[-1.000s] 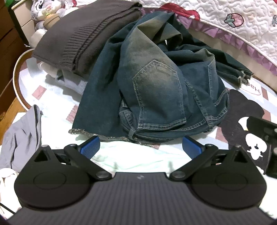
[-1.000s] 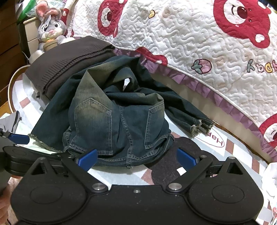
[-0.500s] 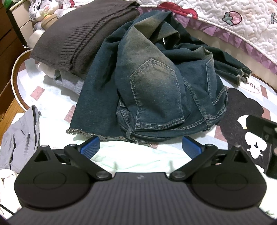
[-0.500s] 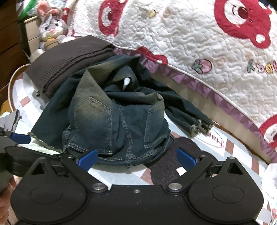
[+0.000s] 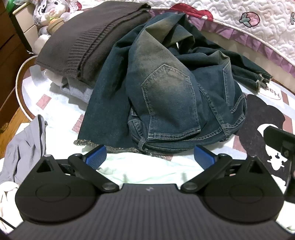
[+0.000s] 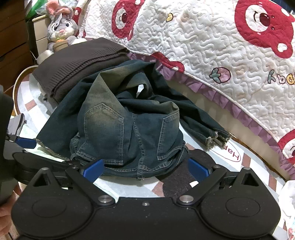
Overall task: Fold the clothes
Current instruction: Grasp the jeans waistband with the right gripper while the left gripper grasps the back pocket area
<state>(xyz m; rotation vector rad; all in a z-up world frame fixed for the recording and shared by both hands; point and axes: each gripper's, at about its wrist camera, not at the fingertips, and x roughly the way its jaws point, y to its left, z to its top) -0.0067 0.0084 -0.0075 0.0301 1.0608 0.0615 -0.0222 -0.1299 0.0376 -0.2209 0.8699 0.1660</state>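
Left wrist view: your left tool [image 5: 150, 157] is spread wide, blue pads [image 5: 96, 156] empty, hovering just near of the jeans [image 5: 166, 96]. Jeans sit crumpled in a heap mid-surface, back pocket facing up, one frayed leg hem [image 5: 88, 144] lying just beyond your left pad, the other leg trailing far right. Folded brown sweater [image 5: 92, 38] is stacked far left, touching the jeans' far-left edge. Grey garment [image 5: 25, 140] hangs over the near-left edge of the surface [image 5: 36, 88]. Pale green cloth [image 5: 147, 169] lies under your tool. Plush rabbit [image 5: 48, 11] sits far left.

Right wrist view: your right tool [image 6: 145, 169] is also spread, nothing between the pads, with the jeans' [image 6: 129, 125] waistband just beyond them. Left tool [image 6: 25, 143] shows at the left edge, near the frayed hem. Quilt [image 6: 202, 37] with red bear print drapes along the far right side. Sweater [image 6: 79, 64] sits far left, rabbit [image 6: 60, 27] behind it.
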